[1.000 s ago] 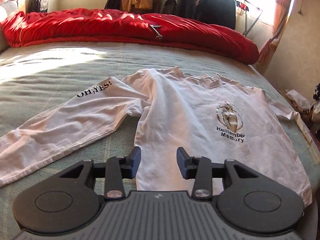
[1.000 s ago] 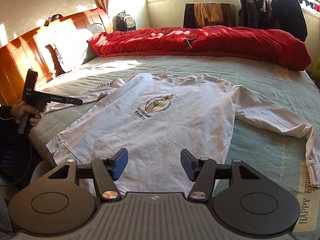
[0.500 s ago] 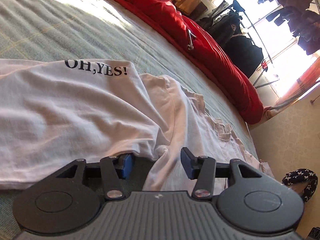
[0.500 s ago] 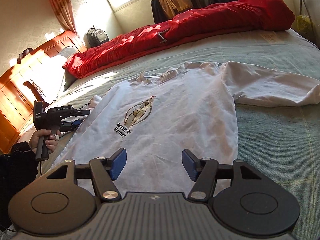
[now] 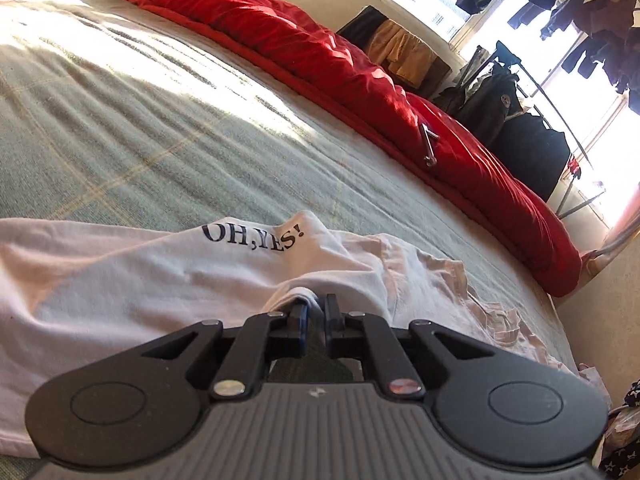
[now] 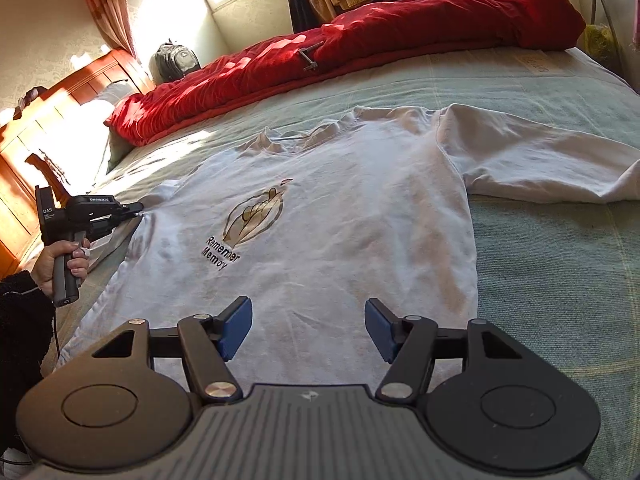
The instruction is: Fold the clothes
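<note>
A white long-sleeved cotton T-shirt [image 6: 340,216] with a printed chest motif lies face up and spread flat on the pale green checked bedspread [image 6: 560,260] of the bed, sleeves out to either side. The left tongs [image 5: 316,312] are closing on a pinch of fabric at the armpit, where the sleeve lettered "OH,YES!" [image 5: 252,236] meets the body; a small fold of cloth sits between the pads. The right tongs [image 6: 308,328] stand released, poised over the hem area of the shirt, with nothing between them.

The shirt looks light, thin and limp, so it should sag from any single grip and drag over the bedspread rather than slide stiffly. It is not fragile, but a shallow pinch may catch only the top layer and let the back layer trail. Seams, at the shoulder, the side and the hem, seem the surest holds, being thicker. A matching hold with the right tongs at the hem on the same side would likely keep the fold line straight.
</note>
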Tool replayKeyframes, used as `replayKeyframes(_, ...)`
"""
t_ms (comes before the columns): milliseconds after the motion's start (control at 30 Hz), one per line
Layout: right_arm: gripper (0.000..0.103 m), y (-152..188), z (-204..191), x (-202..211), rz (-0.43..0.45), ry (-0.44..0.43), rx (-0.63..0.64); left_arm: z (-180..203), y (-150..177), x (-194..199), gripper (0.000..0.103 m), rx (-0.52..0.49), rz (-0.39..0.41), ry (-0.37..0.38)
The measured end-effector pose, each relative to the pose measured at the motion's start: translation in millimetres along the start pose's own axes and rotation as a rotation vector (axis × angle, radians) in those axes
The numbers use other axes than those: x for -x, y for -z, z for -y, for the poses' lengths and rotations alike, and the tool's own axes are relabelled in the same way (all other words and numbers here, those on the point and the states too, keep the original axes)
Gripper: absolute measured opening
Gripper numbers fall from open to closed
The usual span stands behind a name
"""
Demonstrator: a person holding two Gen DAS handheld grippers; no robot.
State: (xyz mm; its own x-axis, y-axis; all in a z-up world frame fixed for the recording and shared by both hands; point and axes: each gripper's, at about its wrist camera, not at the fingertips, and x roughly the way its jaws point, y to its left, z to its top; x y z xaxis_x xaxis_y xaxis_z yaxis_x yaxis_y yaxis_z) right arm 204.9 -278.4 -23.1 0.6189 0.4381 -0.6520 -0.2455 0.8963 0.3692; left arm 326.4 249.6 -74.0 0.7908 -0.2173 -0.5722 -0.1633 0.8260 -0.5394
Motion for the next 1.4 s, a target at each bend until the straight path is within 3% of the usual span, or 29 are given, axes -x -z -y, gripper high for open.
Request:
replayKeyframes(133,0.069,2,3,2,0.002,0.002,-0.01,1,13,5,0.04,0.021,-0.073,0.109)
replayKeyframes(300,0.069,3,6,4,0.008,0.011,-0.012,7,30,5,0.043,-0.021,-0.144,0.121)
replayKeyframes(367,0.069,3,9,4,0.011,0.014,-0.02,11,35,5,0.043,-0.032,-0.187,0.151)
replayKeyframes(433,0.069,2,12,3,0.013,0.017,-0.029,18,40,5,0.034,-0.064,-0.218,0.157)
replayKeyframes(467,0.069,2,13,2,0.014,0.019,-0.032,21,43,6,0.02,-0.083,-0.228,0.147)
replayKeyframes(500,0.069,2,14,2,0.015,0.021,-0.035,25,45,8,0.0,-0.123,-0.23,0.092)
replayKeyframes(533,0.069,2,15,2,0.016,0.023,-0.036,27,45,12,0.0,-0.154,-0.205,0.047)
replayKeyframes(600,0.069,3,17,2,0.019,0.023,-0.039,23,42,23,0.0,-0.139,-0.158,0.055)
replayKeyframes(767,0.069,4,23,3,0.019,0.042,-0.046,28,46,31,0.002,-0.17,-0.158,0.042)
replayKeyframes(900,0.072,4,35,5,0.037,0.045,-0.081,20,53,39,0.031,-0.137,-0.198,0.076)
replayKeyframes(1000,0.072,4,50,3,0.038,0.061,-0.123,15,60,48,0.038,-0.123,-0.216,0.091)
replayKeyframes(1100,0.072,7,67,-3,0.034,0.101,-0.176,19,69,56,0.034,-0.163,-0.226,0.07)
replayKeyframes(1167,0.072,11,74,-5,0.042,0.107,-0.204,26,76,61,0.021,-0.218,-0.228,0.029)
replayKeyframes(1200,0.072,13,77,-6,0.048,0.098,-0.218,29,78,62,0.006,-0.239,-0.225,0.01)
replayKeyframes(1233,0.072,14,78,-6,0.054,0.09,-0.227,32,80,64,0.004,-0.259,-0.221,-0.009)
replayKeyframes(1267,0.07,15,78,-6,0.059,0.083,-0.225,34,82,66,0.003,-0.28,-0.218,-0.028)
replayKeyframes(1333,0.05,15,78,-7,0.053,0.057,-0.234,36,82,68,0.001,-0.292,-0.21,-0.048)
replayKeyframes(1400,0.017,15,80,-10,0.044,0.046,-0.24,34,82,71,0.001,-0.283,-0.2,-0.059)
